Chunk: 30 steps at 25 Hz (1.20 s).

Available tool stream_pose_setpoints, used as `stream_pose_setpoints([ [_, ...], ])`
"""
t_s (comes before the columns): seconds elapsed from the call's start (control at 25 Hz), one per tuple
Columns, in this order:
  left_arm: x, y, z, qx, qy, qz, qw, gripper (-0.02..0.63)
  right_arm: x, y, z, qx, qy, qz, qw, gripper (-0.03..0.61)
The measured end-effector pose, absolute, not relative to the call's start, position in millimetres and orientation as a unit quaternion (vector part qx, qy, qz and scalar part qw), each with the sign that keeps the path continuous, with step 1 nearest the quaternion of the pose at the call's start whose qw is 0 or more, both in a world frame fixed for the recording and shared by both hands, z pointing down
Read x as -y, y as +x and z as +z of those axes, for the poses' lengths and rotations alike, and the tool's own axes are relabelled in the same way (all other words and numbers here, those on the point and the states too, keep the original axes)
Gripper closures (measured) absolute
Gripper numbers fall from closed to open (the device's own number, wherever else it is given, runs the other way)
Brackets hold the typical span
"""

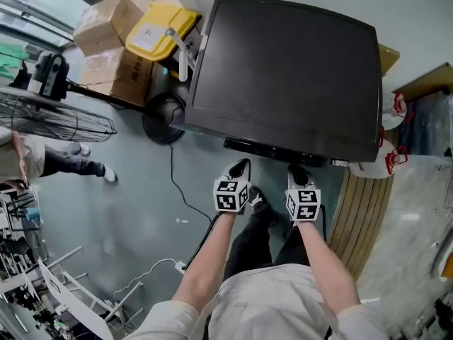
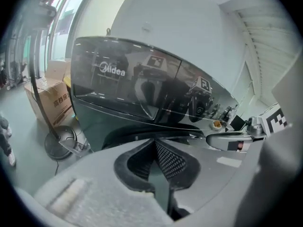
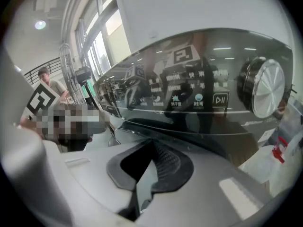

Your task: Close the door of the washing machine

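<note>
From the head view I look down on the black washing machine (image 1: 283, 76); only its dark top and front strip show, and the door is hidden under that edge. My left gripper (image 1: 239, 167) and right gripper (image 1: 297, 170) hang side by side just in front of it, both shut and empty. In the left gripper view the closed left gripper (image 2: 156, 143) points at the glossy branded front panel (image 2: 118, 79). In the right gripper view the closed right gripper (image 3: 152, 143) faces the control panel (image 3: 199, 96) with its silver dial (image 3: 262, 86).
Cardboard boxes (image 1: 113, 27) and a yellow container (image 1: 159, 30) stand left of the machine, with a fan's round base (image 1: 164, 119) and cage (image 1: 56, 115). A cable (image 1: 177, 197) runs over the floor. Wooden slats (image 1: 364, 211) and plastic bags (image 1: 389, 140) lie at the right. A person (image 1: 64, 158) stands at far left.
</note>
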<state>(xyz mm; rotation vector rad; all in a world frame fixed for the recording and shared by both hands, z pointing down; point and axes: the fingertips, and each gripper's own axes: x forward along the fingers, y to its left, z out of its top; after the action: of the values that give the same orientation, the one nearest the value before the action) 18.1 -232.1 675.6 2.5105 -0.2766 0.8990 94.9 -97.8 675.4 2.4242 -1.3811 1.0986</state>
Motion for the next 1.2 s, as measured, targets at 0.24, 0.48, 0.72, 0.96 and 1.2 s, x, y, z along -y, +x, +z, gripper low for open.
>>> stream_pose_setpoints([
  [0.24,193.2,-5.1,629.4,0.134,0.915,0.303,0.231,0.607,76.1,75.9,636.3,0.507,0.784,0.348,0.079,0.575],
  [0.48,153.5,-27.5,593.7,0.163,0.914,0.287,0.235,0.607,53.3,50.8,606.8,0.550,0.758,0.340,0.089,0.575],
  [0.72,119.8,-48.4,562.8,0.187,0.912,0.285,0.227,0.607,29.4,28.2,581.4,0.574,0.743,0.332,0.092,0.575],
  [0.96,74.6,-70.7,545.4,0.201,0.909,0.281,0.235,0.607,-18.6,8.4,573.6,0.580,0.732,0.340,0.108,0.576],
  [1.2,39.2,-80.0,538.5,0.204,0.910,0.275,0.235,0.607,-52.7,9.9,560.9,0.586,0.732,0.332,0.102,0.577],
])
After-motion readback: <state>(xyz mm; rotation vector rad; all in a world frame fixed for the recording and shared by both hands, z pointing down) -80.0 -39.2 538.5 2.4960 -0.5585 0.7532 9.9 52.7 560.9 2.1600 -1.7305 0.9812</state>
